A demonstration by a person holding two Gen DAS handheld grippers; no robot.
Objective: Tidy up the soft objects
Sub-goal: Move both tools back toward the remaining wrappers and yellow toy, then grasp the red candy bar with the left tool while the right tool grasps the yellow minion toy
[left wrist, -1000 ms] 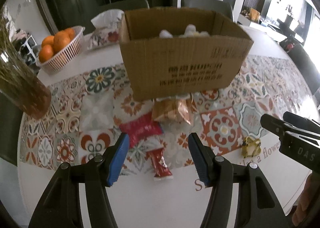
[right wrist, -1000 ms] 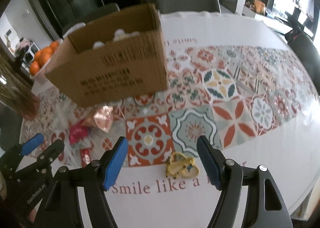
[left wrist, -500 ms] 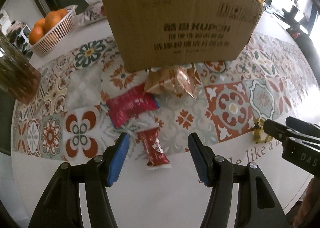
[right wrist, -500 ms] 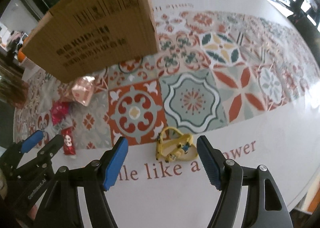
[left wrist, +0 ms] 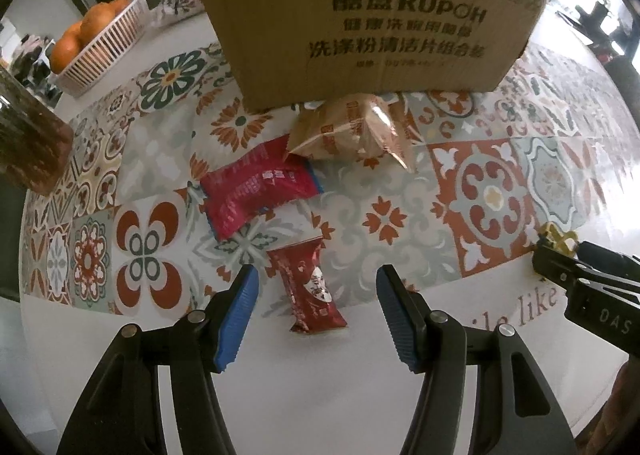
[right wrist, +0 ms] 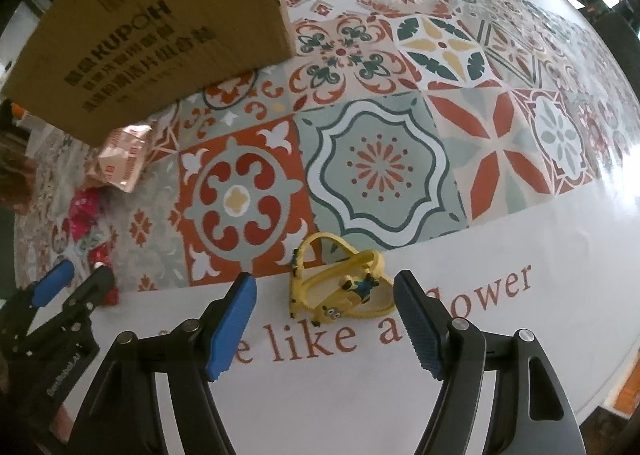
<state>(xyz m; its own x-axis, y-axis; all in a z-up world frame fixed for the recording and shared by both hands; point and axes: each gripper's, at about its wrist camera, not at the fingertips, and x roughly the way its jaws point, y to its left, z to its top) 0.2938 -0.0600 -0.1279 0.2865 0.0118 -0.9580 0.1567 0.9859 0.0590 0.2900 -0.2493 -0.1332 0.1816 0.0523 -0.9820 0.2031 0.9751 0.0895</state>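
Note:
My left gripper (left wrist: 318, 313) is open, low over the table, with a small dark red snack packet (left wrist: 310, 291) lying between its fingers. Beyond it lie a larger red packet (left wrist: 256, 191) and a tan packet (left wrist: 356, 131) in front of the cardboard box (left wrist: 360, 15). My right gripper (right wrist: 326, 321) is open around a small yellow Minion sandal (right wrist: 340, 287) on the table. The box also shows in the right wrist view (right wrist: 152, 31). The right gripper appears at the right edge of the left wrist view (left wrist: 560, 259).
The round table has a patterned tile cloth (right wrist: 380, 163) with a white rim. A white basket of oranges (left wrist: 96, 43) stands at the far left, a brown glass vase (left wrist: 28, 143) at the left edge, and a floral tissue pouch (left wrist: 176, 3) behind the box.
Both grippers have moved forward and down toward the table. The dark red packet now lies between the left fingers and the yellow sandal between the right fingers. Both stay open.

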